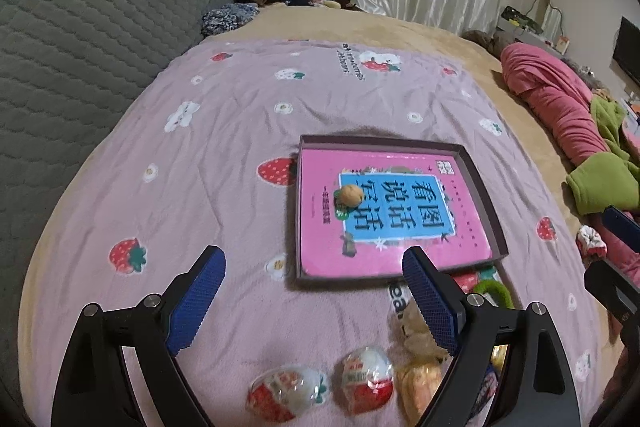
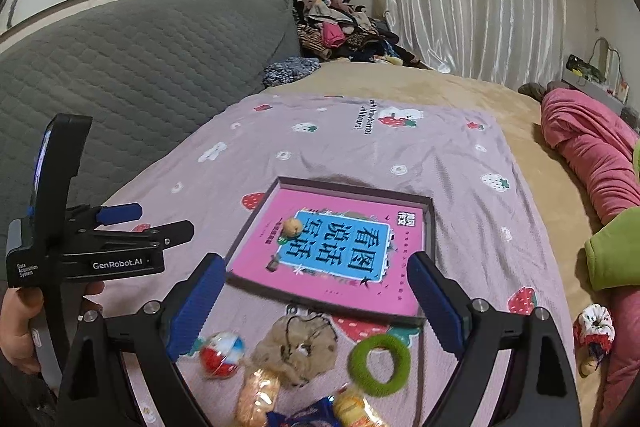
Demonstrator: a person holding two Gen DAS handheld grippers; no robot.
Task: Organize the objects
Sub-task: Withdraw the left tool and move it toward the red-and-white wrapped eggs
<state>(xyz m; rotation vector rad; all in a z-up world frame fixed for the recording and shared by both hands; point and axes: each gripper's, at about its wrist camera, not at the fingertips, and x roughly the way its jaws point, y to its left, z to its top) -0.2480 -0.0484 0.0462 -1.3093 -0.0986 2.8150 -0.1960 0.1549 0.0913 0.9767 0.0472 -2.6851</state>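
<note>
Hovering both grippers, left gripper point(image 1: 314, 277) and right gripper point(image 2: 320, 283), spread wide, holding nothing. We risk the round walnut point(image 1: 352, 194) rolling off the glossy pink book point(image 1: 400, 227) in the shallow cardboard tray point(image 1: 486, 195). Foil-wrapped chocolate eggs point(image 1: 366, 379), fuzzy green hair tie point(image 2: 380, 363) sit near us on the soft cloth.

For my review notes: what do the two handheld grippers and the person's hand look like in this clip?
Both are matte black, with angular struts, silver pivot bolts and blue textured pads on the fingers. Seen from the right wrist view, the left gripper carries white "GenRobot.AI" and "Data Acquisition System" lettering, a blue tab and an upright black module. The hand gripping it is bare; no sleeve is visible. No cables show.
</note>
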